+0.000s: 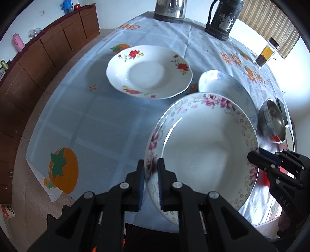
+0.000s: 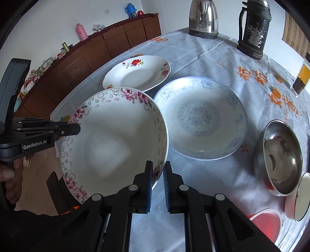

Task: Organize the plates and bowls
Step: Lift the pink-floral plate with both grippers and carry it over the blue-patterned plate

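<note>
A white plate with pink flowers on its rim (image 1: 205, 151) (image 2: 114, 139) is held tilted above the table by both grippers. My left gripper (image 1: 150, 170) is shut on its left rim and also shows in the right wrist view (image 2: 74, 129). My right gripper (image 2: 158, 172) is shut on its right rim and also shows in the left wrist view (image 1: 255, 156). A white plate with red flowers (image 1: 149, 71) (image 2: 137, 72) lies at the far left. A blue-patterned plate (image 2: 201, 118) (image 1: 228, 85) lies beside it, partly hidden in the left wrist view. A steel bowl (image 2: 279, 157) (image 1: 272, 120) sits at the right.
A steel kettle (image 2: 203, 18) and a dark flask (image 2: 253, 29) stand at the table's far edge. A spice jar (image 2: 301, 77) stands at the right. A red lid (image 2: 265, 223) and a pale dish (image 2: 300, 197) lie near right. A wooden sideboard (image 1: 38, 64) runs along the left.
</note>
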Demonstrator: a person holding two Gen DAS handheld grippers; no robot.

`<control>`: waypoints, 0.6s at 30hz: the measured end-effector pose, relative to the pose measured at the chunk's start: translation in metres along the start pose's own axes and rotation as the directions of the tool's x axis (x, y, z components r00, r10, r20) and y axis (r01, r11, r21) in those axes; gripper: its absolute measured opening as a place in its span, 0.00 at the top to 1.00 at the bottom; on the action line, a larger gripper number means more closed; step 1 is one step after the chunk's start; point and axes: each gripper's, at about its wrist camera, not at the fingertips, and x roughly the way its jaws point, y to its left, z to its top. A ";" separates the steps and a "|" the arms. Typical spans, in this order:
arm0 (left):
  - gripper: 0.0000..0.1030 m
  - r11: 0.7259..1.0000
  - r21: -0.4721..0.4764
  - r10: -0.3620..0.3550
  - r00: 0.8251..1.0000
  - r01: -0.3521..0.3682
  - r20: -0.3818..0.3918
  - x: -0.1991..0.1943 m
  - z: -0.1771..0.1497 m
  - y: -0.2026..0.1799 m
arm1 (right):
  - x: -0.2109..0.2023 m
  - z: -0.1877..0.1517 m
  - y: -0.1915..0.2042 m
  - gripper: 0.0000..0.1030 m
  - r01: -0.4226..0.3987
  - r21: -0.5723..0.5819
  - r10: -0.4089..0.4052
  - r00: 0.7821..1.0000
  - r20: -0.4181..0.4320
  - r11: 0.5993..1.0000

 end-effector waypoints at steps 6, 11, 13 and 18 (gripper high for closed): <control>0.91 1.000 0.000 0.028 0.999 -0.028 0.023 -0.012 0.002 -0.013 | -0.011 0.003 -0.009 0.89 -0.010 -0.010 0.010 1.000 0.021 1.000; 0.91 0.999 0.016 0.040 0.999 -0.041 0.036 -0.018 0.006 -0.022 | -0.018 0.004 -0.016 0.89 -0.017 0.000 0.017 0.999 0.038 1.000; 0.91 0.999 0.026 0.037 0.998 -0.038 0.042 -0.020 0.010 -0.025 | -0.021 0.006 -0.019 0.89 -0.014 0.008 0.013 0.999 0.046 1.000; 0.91 0.998 0.056 0.018 0.998 -0.020 0.053 -0.020 0.022 -0.033 | -0.027 0.009 -0.027 0.89 0.008 0.030 -0.010 0.998 0.060 1.000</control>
